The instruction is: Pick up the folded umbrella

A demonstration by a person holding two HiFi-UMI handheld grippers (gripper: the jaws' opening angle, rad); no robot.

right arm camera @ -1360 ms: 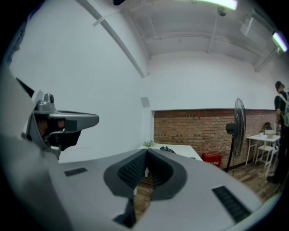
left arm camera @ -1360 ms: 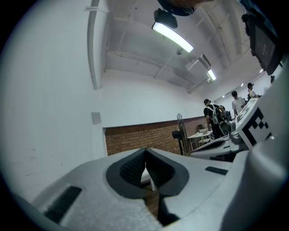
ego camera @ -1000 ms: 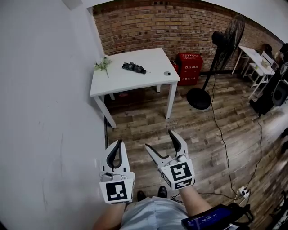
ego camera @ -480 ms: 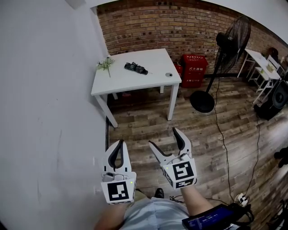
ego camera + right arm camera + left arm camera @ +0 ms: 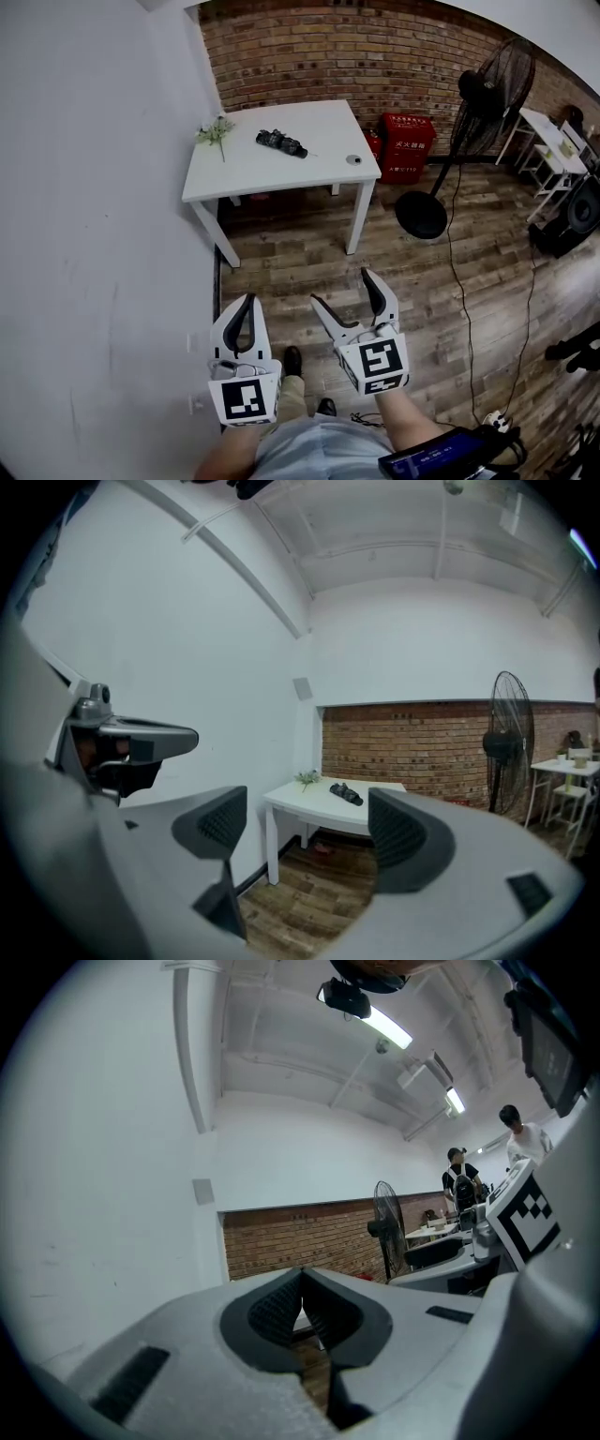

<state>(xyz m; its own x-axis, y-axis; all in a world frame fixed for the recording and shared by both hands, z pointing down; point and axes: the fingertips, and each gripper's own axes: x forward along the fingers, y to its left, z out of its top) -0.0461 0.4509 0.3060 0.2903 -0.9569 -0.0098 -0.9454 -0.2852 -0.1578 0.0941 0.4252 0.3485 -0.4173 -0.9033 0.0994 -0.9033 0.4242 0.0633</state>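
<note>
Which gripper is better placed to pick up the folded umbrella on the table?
Probably the right gripper: its jaws stand open and its view frames the umbrella between them. The left gripper is shut. Both are far off.

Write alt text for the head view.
Two handheld grippers over a wood floor: left gripper shut, right gripper open, both empty. Ahead, apart from them, a white table bears the folded umbrella. A standing fan and red box stand near the brick wall.
</note>
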